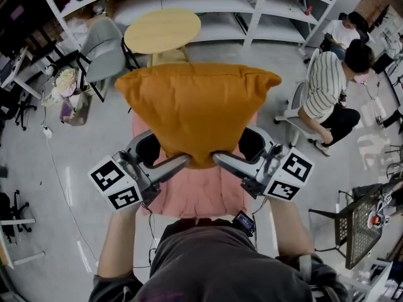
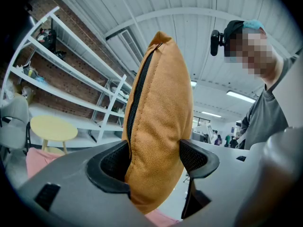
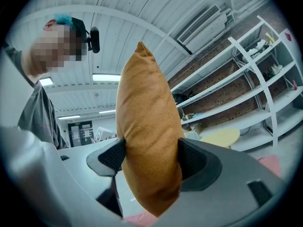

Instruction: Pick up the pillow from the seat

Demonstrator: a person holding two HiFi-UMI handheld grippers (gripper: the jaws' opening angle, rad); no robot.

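The pillow (image 1: 198, 109), a mustard-orange one with a dark zipper (image 2: 137, 98) running along one edge, is held up in the air by both grippers over the pink seat (image 1: 189, 194). In the head view it spreads wide and hides the far edge of the seat, while the seat's near edge shows below the grippers. The left gripper (image 1: 170, 167) clamps the pillow's near edge toward its left end. In the left gripper view the two dark pads press into the fabric from either side, with the zipper edge lying against the left pad and the stuffing bulging above and below the pinch. The right gripper (image 1: 230, 163) grips the same near edge just beside it, toward the right. In the right gripper view its pads likewise squeeze the cushion between them, and the pillow stands up from the jaws toward the ceiling. A strip of pink shows under the pillow's lower edge in both gripper views, and the pillow appears clear of the seat. Beyond the seat's far edge stands a round yellow table (image 1: 162, 30), with a grey chair (image 1: 104, 46) to its left and white shelving (image 1: 252, 5) behind it. A person in a striped shirt (image 1: 327, 83) sits well apart to the right.
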